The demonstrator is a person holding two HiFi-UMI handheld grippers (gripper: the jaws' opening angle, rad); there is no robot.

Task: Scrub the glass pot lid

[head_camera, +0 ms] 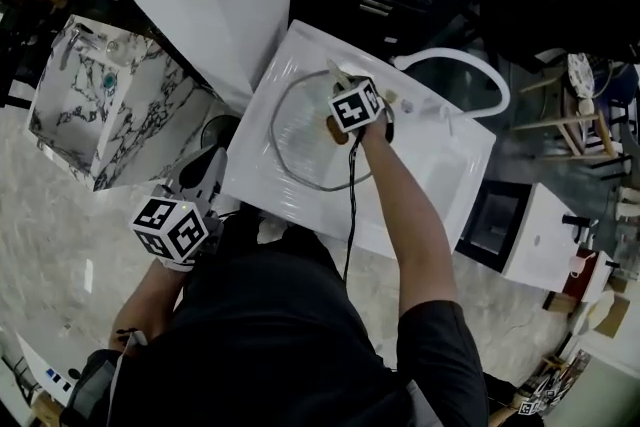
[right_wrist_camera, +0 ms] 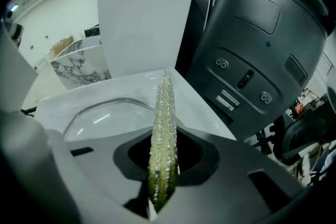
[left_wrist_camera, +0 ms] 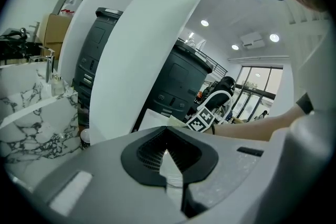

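Jaws of right gripper (right_wrist_camera: 163, 186) pinch nubbly green scrubber (right_wrist_camera: 164, 128) over round glass lid (right_wrist_camera: 102, 118).

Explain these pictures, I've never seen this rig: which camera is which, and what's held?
No robot: a person holds a gripper in each hand. The head view looks down from their head; the other two cameras ride on the grippers, looking along the jaws. A glass lid lies in a white basin. The right gripper, over the lid, has its jaws shut on a yellow-green scrubber. The left gripper is down by the person's side, jaws together, seemingly empty.
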